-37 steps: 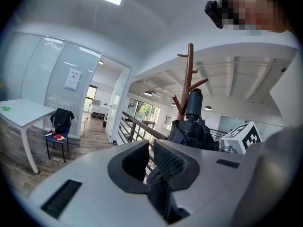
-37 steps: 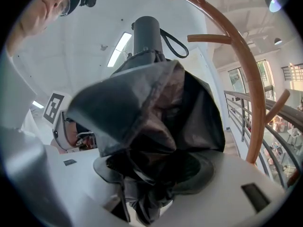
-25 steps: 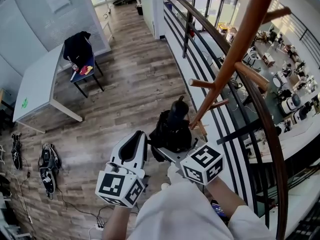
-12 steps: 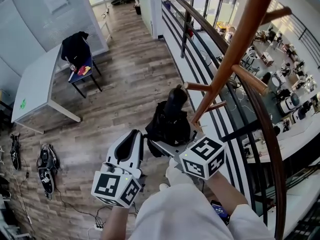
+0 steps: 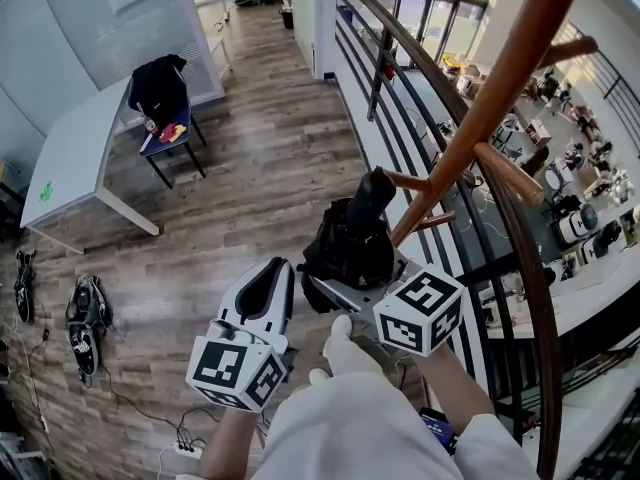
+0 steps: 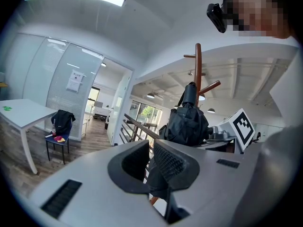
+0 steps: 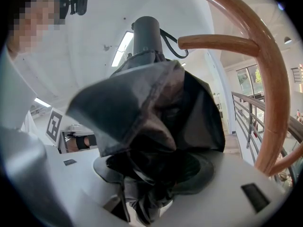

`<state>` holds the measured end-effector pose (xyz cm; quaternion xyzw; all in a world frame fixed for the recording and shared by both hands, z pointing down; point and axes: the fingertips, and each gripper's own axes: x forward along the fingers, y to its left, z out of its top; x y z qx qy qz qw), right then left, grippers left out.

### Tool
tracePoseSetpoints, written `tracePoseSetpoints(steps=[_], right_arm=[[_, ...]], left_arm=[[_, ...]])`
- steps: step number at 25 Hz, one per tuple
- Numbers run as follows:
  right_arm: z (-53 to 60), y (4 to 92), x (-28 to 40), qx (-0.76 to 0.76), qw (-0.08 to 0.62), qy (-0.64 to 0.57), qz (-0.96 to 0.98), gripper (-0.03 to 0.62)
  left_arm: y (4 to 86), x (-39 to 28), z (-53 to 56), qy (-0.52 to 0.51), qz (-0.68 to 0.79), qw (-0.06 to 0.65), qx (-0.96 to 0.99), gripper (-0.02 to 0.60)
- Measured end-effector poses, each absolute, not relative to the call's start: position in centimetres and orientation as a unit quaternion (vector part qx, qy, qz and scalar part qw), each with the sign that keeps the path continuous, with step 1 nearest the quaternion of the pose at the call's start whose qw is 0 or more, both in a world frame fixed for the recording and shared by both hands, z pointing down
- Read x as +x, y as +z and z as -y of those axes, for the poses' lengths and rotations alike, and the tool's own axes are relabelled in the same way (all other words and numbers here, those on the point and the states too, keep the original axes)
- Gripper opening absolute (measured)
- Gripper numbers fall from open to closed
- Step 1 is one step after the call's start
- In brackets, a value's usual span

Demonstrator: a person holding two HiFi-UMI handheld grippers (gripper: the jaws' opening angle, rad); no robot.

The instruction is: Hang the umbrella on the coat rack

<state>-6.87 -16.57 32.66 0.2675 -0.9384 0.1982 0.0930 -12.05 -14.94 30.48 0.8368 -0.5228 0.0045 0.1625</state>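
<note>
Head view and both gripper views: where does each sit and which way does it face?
Head view: on the head, steeply down at the floor; forearms, left gripper, right gripper show.
Left gripper view: on that gripper, along its empty jaws toward the railing; right gripper's cube shows.
Right gripper view: on that gripper, along the clamped umbrella toward the coat rack; a sleeve shows.
All three share umbrella and coat rack.

Bright, even light — fisheye-bent, vignetted edges

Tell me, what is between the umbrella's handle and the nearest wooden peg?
Only a thin black strap, looping from the handle toward the peg; the right gripper view shows it.
</note>
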Motion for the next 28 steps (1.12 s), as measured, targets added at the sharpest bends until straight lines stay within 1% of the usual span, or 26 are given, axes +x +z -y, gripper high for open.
tracePoseSetpoints(steps=[12, 28], right_arm=[[15.7, 33.5, -5.3, 0.274, 0.072, 0.218, 0.934, 0.279], [13.9, 35.1, -3.3, 0.28, 0.075, 0.238, 0.927, 0.281]], left_arm=[[31.6, -11.3, 15.0, 0.007, 0.514, 0.17, 0.841, 0.041], [31.5, -10.0, 14.8, 0.003, 0.508, 0.168, 0.845, 0.041]])
